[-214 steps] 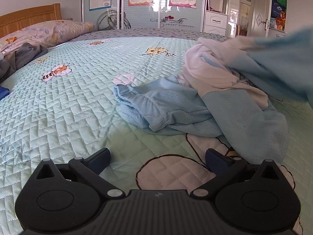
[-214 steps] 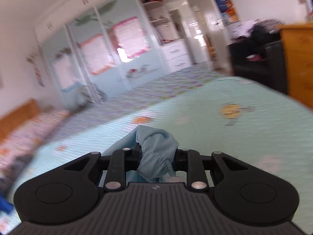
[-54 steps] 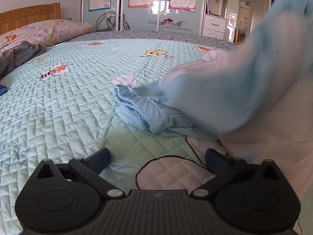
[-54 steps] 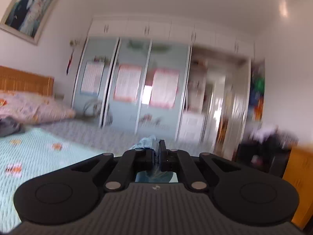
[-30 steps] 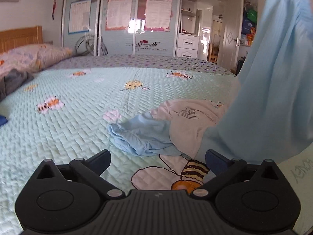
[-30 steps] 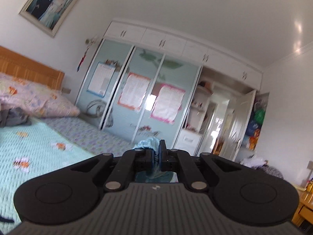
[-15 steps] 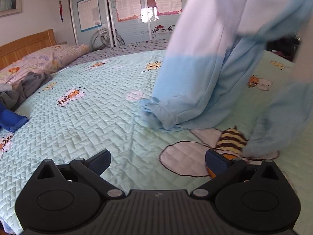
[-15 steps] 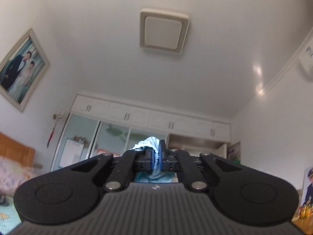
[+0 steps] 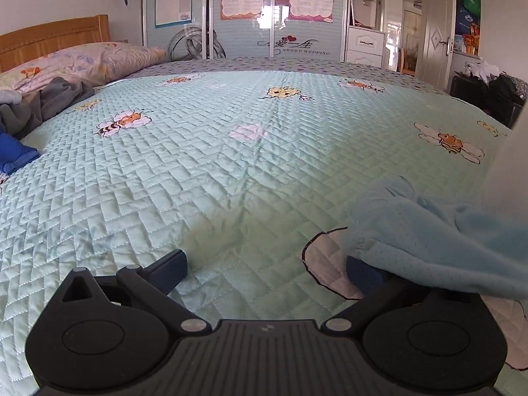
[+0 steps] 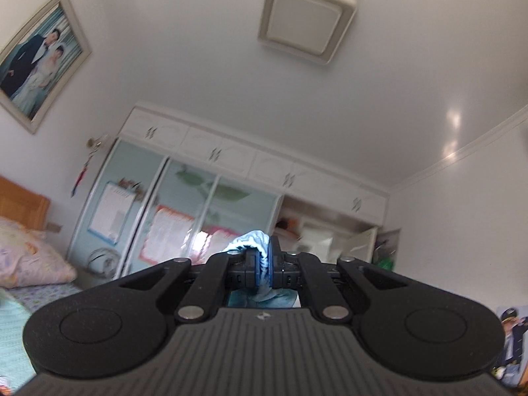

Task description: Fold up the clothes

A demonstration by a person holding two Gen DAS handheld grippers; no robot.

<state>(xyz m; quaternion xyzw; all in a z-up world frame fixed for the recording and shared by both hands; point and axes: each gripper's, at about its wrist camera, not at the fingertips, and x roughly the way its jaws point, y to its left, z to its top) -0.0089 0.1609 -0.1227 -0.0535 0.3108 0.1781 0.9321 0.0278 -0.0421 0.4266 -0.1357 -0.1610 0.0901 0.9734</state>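
The right gripper (image 10: 263, 265) is pressed together on a bunch of light blue garment (image 10: 252, 247), which bulges above the pads while more of it hangs below, and the gripper is tilted up toward the ceiling light (image 10: 305, 16), so the cloth is held high over the bed. The left gripper (image 9: 269, 265) is spread wide and low over the quilted bedspread (image 9: 198, 171), with nothing pinched; the garment's blue hem (image 9: 429, 237) drapes across its right finger, which is mostly hidden, and a pale part of the same cloth hangs at the right edge of that view. The step in hand looks like opening the garment out so it can be laid flat. To do it well, the right gripper should keep its pinch firm, since a thin bunch like this could slide out under the hanging weight. The left gripper would best catch a single layer at the hem or a corner, not a thick wad, then draw sideways until the cloth hangs straight. Lowering it onto the open middle of the bedspread, well apart from the grey clothes (image 9: 49, 99) and blue item (image 9: 15, 155) near the pillow (image 9: 92, 59), would avoid snagging them.
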